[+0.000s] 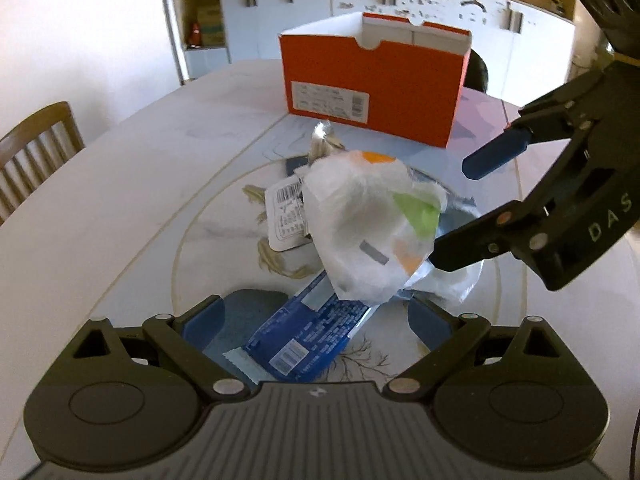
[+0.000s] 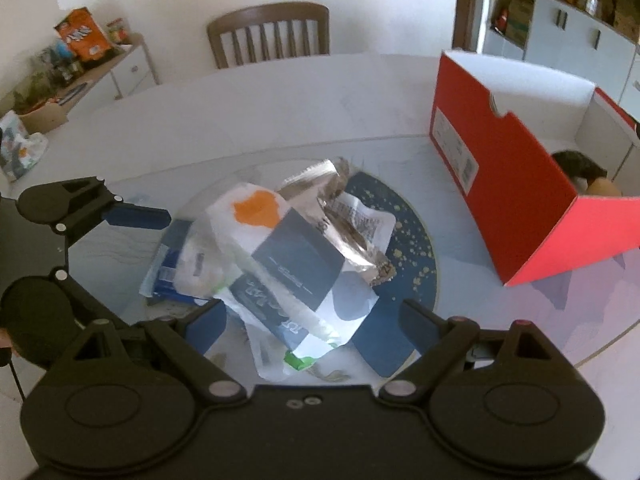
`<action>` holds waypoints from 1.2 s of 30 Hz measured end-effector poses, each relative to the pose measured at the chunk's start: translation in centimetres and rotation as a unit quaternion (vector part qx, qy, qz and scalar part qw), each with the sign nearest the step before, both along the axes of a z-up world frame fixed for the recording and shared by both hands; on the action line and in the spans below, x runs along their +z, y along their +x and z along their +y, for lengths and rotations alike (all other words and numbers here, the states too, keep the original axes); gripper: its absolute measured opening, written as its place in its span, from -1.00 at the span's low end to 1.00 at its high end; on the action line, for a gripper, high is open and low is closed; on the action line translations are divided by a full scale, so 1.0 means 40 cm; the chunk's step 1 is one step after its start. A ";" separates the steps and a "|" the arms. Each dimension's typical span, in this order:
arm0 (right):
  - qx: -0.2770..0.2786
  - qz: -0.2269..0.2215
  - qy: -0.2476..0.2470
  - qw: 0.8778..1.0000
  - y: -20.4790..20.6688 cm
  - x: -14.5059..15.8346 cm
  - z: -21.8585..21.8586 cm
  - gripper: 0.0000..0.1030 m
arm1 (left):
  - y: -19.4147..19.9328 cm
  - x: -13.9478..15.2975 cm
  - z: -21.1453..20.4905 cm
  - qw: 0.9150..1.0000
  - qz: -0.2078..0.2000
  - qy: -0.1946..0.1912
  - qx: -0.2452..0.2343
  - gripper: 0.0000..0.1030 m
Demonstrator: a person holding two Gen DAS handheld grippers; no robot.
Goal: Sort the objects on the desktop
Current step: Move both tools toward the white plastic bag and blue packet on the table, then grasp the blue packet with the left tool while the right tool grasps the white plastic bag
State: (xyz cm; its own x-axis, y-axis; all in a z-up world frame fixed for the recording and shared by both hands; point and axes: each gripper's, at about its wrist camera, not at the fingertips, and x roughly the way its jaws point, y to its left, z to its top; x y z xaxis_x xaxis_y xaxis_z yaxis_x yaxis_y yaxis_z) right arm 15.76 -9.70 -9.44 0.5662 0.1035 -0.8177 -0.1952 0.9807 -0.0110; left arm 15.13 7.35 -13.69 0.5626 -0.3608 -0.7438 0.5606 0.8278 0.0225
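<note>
On the round table's (image 1: 120,184) centre lies a heap of wrappers: a crinkled white plastic bag (image 1: 368,224) with orange and green patches on top, a glossy blue packet (image 1: 308,336) with barcode at its 7 o'clock, a crumpled silver foil wrapper (image 1: 322,140) at 12 o'clock, a flat white label card (image 1: 286,212) at 9 o'clock. From the right wrist a dark navy packet (image 2: 296,268) shows on the heap, hidden in the left view. An open orange cardboard shoebox (image 1: 372,84), white inside, stands near the heap at 12 o'clock. The left gripper (image 1: 316,320) hangs wide open around the blue packet, holding nothing. The right gripper (image 2: 308,328) also stands wide open, empty, its blue-padded fingers (image 2: 208,326) flanking the heap's near edge. The tabletop is pale, smooth, with a painted blue disc. A wooden slat-back chair (image 2: 272,36) stands beyond; white cabinets (image 1: 400,4) line the wall; only the right view shows a cluttered sideboard (image 2: 100,68)
</note>
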 end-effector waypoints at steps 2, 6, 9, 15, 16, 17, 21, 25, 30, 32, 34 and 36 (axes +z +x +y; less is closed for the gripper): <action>-0.008 0.008 0.000 1.000 0.008 -0.011 -0.002 0.78 | 0.009 -0.010 0.002 1.000 0.006 -0.001 -0.005 0.91; -0.020 0.018 0.006 1.000 0.023 -0.025 -0.004 0.77 | 0.022 -0.032 0.006 1.000 0.015 0.001 -0.012 0.90; -0.027 0.026 0.012 0.999 0.032 -0.035 -0.004 0.74 | 0.025 -0.042 0.010 1.000 0.021 -0.002 -0.011 0.90; -0.031 0.040 0.015 0.999 0.040 -0.052 -0.003 0.42 | 0.017 -0.047 0.009 1.000 0.021 -0.013 -0.009 0.81; -0.031 0.043 0.016 0.998 0.040 -0.054 -0.004 0.41 | 0.017 -0.046 0.009 1.000 0.021 -0.013 -0.009 0.78; -0.031 0.045 0.018 0.998 0.040 -0.056 -0.005 0.37 | 0.016 -0.045 0.008 1.000 0.020 -0.013 -0.009 0.76; -0.032 0.051 0.025 0.998 0.038 -0.058 -0.009 0.13 | 0.003 -0.042 0.008 1.000 0.017 -0.015 -0.012 0.61; -0.037 0.055 0.031 0.997 0.038 -0.058 -0.015 0.00 | -0.006 -0.036 0.004 1.000 0.016 -0.013 -0.017 0.41; -0.042 0.052 0.033 0.997 0.027 -0.050 -0.015 -0.24 | -0.017 -0.025 -0.005 1.000 0.018 -0.013 -0.015 -0.01; -0.047 0.052 0.035 0.997 0.022 -0.046 -0.018 -0.30 | -0.021 -0.023 -0.008 1.000 0.020 -0.014 -0.012 -0.11; -0.051 0.052 0.038 0.997 0.015 -0.042 -0.021 -0.41 | -0.026 -0.020 -0.007 1.000 0.024 -0.018 -0.006 -0.17; -0.055 0.052 0.043 0.996 0.010 -0.038 -0.026 -0.42 | -0.034 -0.019 -0.005 0.999 0.028 -0.023 0.001 -0.25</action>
